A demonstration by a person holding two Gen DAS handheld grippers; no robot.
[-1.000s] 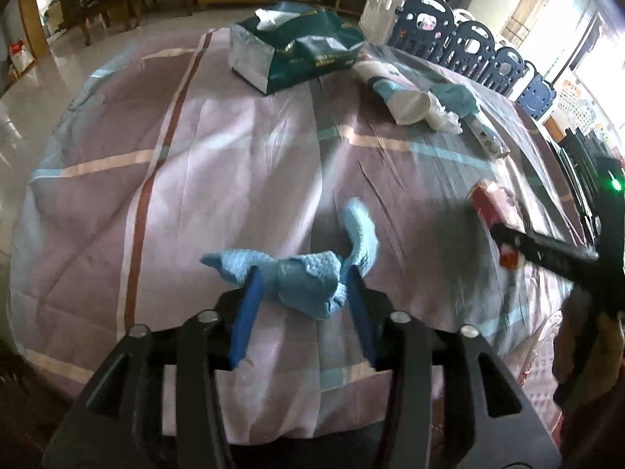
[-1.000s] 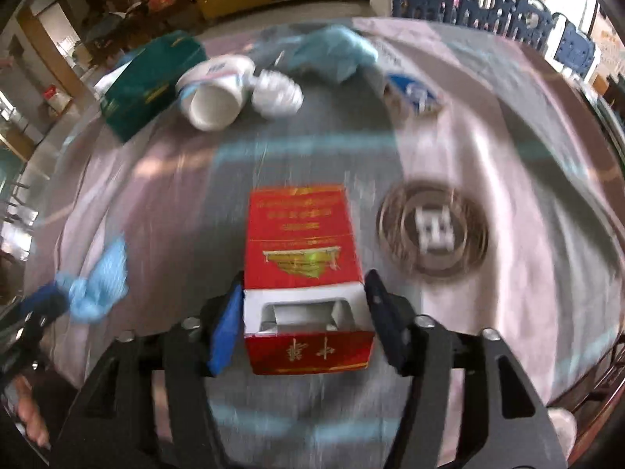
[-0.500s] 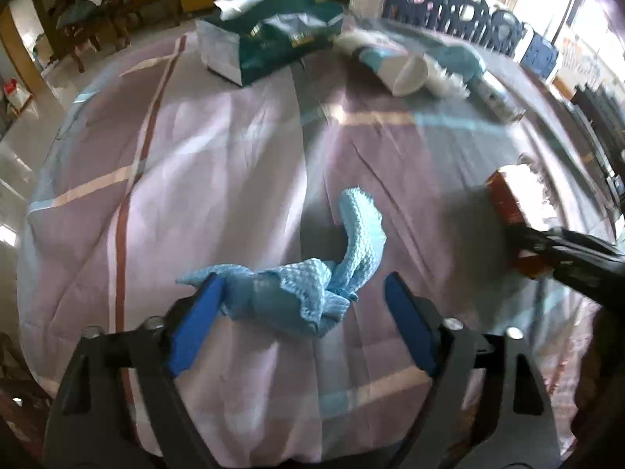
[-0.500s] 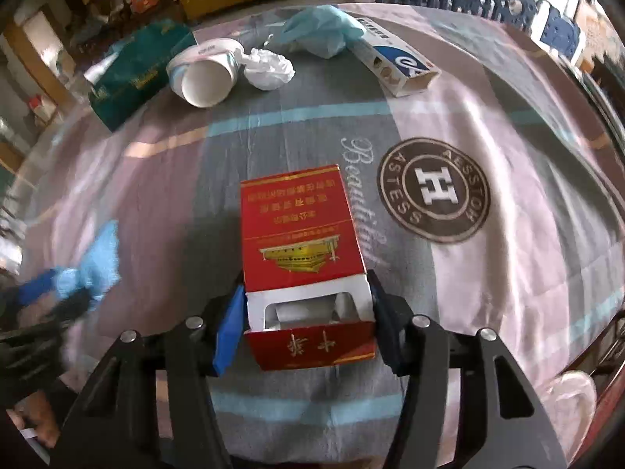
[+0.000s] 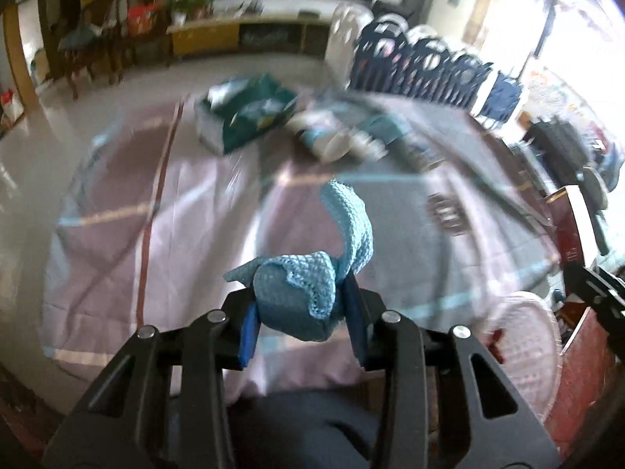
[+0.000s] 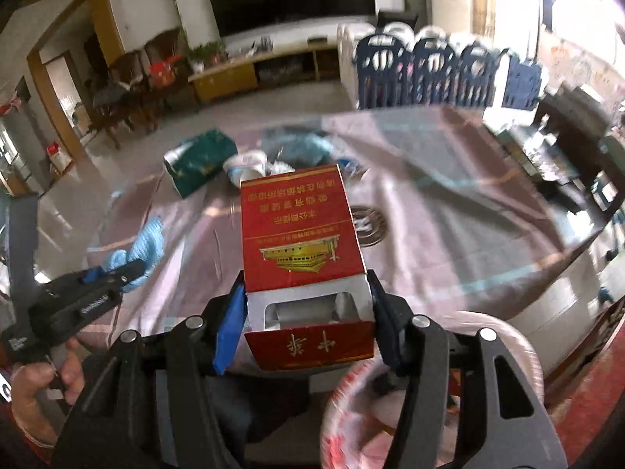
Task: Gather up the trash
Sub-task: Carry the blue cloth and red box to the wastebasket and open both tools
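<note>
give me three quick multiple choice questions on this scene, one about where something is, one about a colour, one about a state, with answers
1. Where is the dark green tissue box?
A. on the cloth-covered table
B. in the pink-rimmed bin
C. between the right tool's pads

2. What colour is the knitted rag in the left tool?
A. yellow
B. light blue
C. black

3. What state is the right tool in?
A. open and empty
B. shut on the red cardboard cigarette box
C. shut on a paper cup

Answers:
1 A, it lies at the far side of the table.
2 B, the cloth bunched between the pads is light blue.
3 B, both pads press the box's sides and it is lifted off the table.
</note>
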